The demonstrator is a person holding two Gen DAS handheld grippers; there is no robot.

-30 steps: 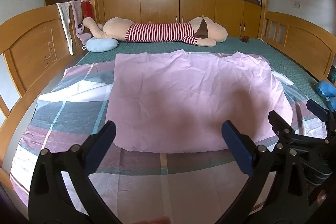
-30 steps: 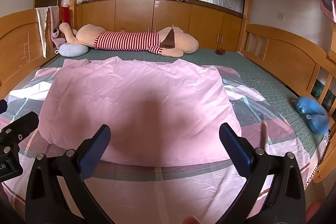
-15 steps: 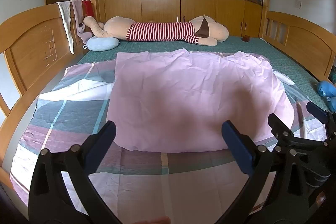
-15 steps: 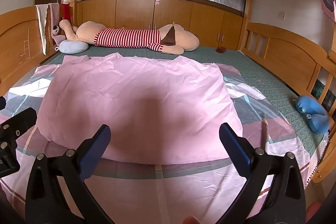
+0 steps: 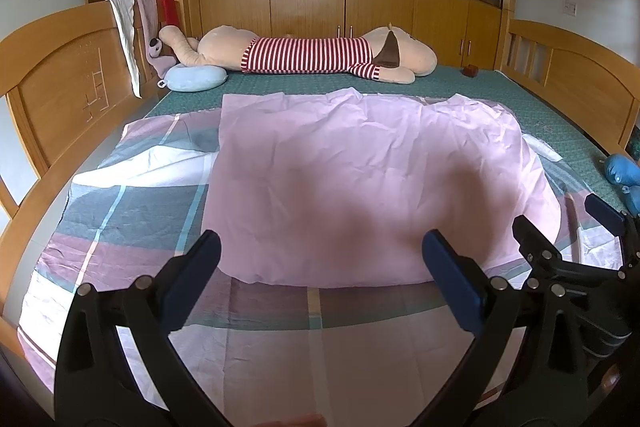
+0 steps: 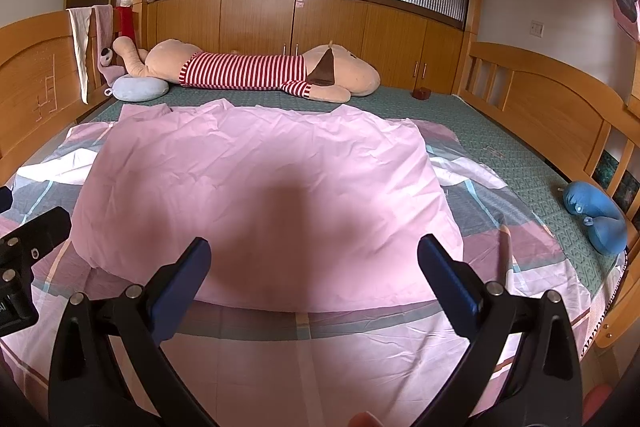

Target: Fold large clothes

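Note:
A large pink cloth (image 5: 360, 171) lies spread flat on the bed, folded over, with its near folded edge just beyond both grippers; it also shows in the right wrist view (image 6: 264, 187). My left gripper (image 5: 320, 267) is open and empty above the checked sheet, near the cloth's front edge. My right gripper (image 6: 314, 267) is open and empty, also above that front edge. The right gripper's fingers (image 5: 600, 215) show at the right of the left wrist view; the left gripper's body (image 6: 24, 251) shows at the left of the right wrist view.
A checked pink, grey and white sheet (image 5: 132, 211) lies under the cloth on a green mat (image 6: 500, 135). A big plush dog in a striped shirt (image 5: 308, 55) lies at the far end. Wooden bed rails (image 6: 560, 115) run along both sides. A blue plush toy (image 6: 596, 215) lies at the right.
Both grippers have drifted slightly, so the view shifts a little; the cloth has not moved and both grippers stay open.

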